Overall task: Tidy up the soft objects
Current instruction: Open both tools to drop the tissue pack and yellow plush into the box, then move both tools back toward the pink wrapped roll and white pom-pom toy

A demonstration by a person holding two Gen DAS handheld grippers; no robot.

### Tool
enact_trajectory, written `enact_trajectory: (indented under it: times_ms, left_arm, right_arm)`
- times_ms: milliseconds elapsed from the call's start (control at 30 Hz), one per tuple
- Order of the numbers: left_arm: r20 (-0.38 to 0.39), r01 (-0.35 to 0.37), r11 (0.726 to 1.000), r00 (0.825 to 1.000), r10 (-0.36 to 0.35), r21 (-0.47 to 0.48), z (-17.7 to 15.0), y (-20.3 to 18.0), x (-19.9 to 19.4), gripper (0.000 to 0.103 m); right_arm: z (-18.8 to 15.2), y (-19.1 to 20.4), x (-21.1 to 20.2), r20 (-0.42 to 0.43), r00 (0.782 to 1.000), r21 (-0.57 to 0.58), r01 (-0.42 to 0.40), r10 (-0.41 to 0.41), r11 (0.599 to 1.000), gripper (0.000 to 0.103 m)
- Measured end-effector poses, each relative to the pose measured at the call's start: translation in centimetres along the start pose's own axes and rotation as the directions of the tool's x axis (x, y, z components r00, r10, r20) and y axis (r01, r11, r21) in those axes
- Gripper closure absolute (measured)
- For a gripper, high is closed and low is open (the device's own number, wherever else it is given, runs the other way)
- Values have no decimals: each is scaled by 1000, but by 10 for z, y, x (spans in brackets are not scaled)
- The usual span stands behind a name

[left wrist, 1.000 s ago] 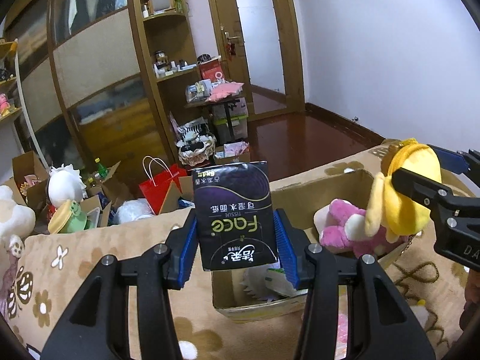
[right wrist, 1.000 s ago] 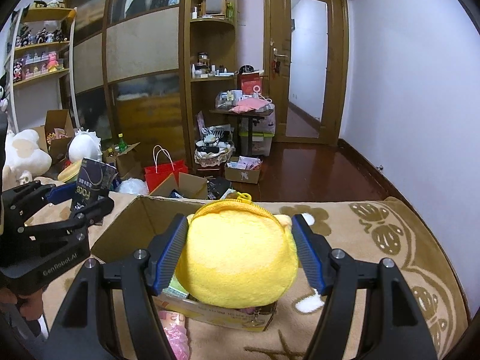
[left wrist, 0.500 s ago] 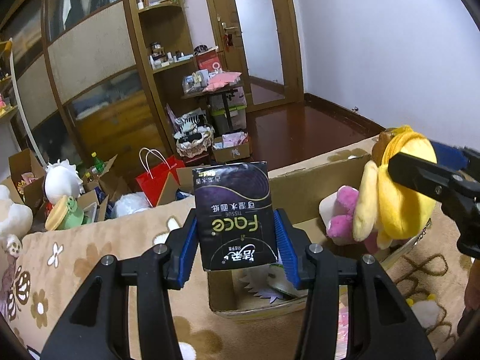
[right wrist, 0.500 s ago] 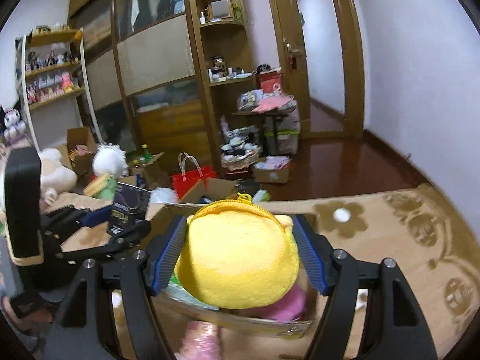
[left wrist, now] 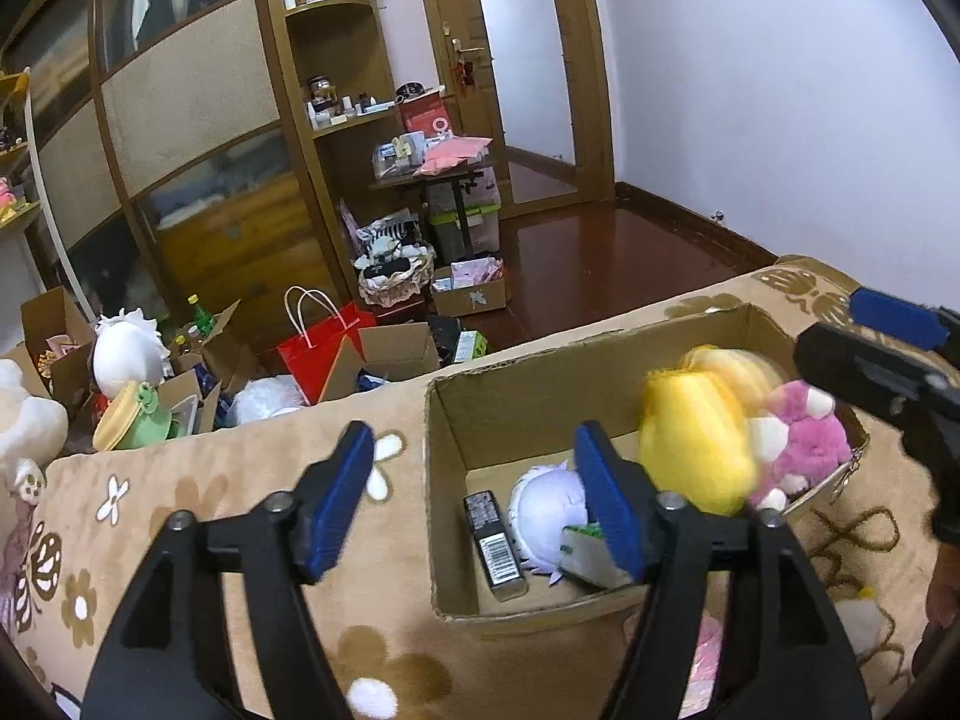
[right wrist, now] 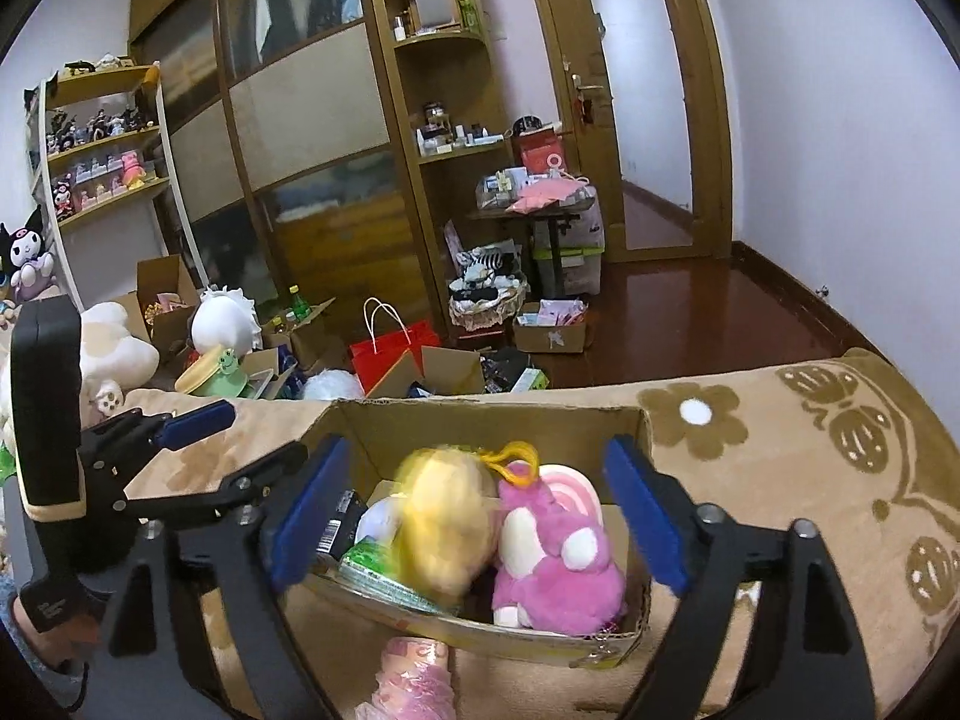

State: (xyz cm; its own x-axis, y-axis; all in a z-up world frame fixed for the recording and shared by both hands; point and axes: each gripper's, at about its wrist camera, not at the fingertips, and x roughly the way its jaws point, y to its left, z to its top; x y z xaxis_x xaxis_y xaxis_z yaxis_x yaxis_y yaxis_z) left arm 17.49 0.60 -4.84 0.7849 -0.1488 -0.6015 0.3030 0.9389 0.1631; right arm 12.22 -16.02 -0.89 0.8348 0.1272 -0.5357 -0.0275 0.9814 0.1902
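Note:
A cardboard box (left wrist: 510,408) (right wrist: 492,423) stands on the flowered beige blanket. In it lie a blurred yellow plush (left wrist: 696,438) (right wrist: 447,528), a pink plush (left wrist: 804,444) (right wrist: 558,564), a white plush (left wrist: 543,507) and the dark tissue pack (left wrist: 495,540). My left gripper (left wrist: 480,495) is open and empty above the box's near left corner. My right gripper (right wrist: 474,519) is open and empty above the box; it also shows at the right edge of the left wrist view (left wrist: 882,360).
A pink soft item (right wrist: 414,678) lies on the blanket in front of the box. Beyond the blanket's far edge the floor holds a red bag (left wrist: 327,348), open cartons, plush toys (left wrist: 126,354) and a wardrobe with shelves (left wrist: 228,138).
Both grippers opened. The tissue pack dropped from the left gripper into the box, and the yellow plush dropped from the right gripper into the box beside the pink plush.

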Motion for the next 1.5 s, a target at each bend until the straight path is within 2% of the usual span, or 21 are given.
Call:
enact_trajectory:
  times_ms: [100,267,467,633,1000,1133,1500]
  left_arm:
    - [-17,-4,1000,1000,4,7,-1,0,-1,28]
    - [-16,-3,1000,1000,3,-2,0,2,-12,11]
    - [11,-2,998,1000,2,57,-3,-7,-33,5]
    - [-21,35,998,999,-34,55,-6,-8,-48,5]
    - [-22,13,998,1000,-12,57,-11,-5,-82,5]
    - [-42,34,999,999,-32,32,-13,-2,-89,5]
    - [-107,72,997,991,-74,-24,-23,-4,-98,5]
  right_arm:
    - [1,-1,-5,5,1000,17,16,-16,1000,0]
    - [5,-5,-20,31,998,31,48,-49,998,0]
    - [6,-9,-41,44,997,58,64,-67,996,0]
    - [6,-11,-59,50,995,65,82,-85,995,0]
    - [1,-3,-97,27,991,45,127,-128,991,0]
    - [-3,3,-109,20,990,34,142,-143,989,0]
    - [-31,-2,-121,-50,986,142,166,-161,976,0]
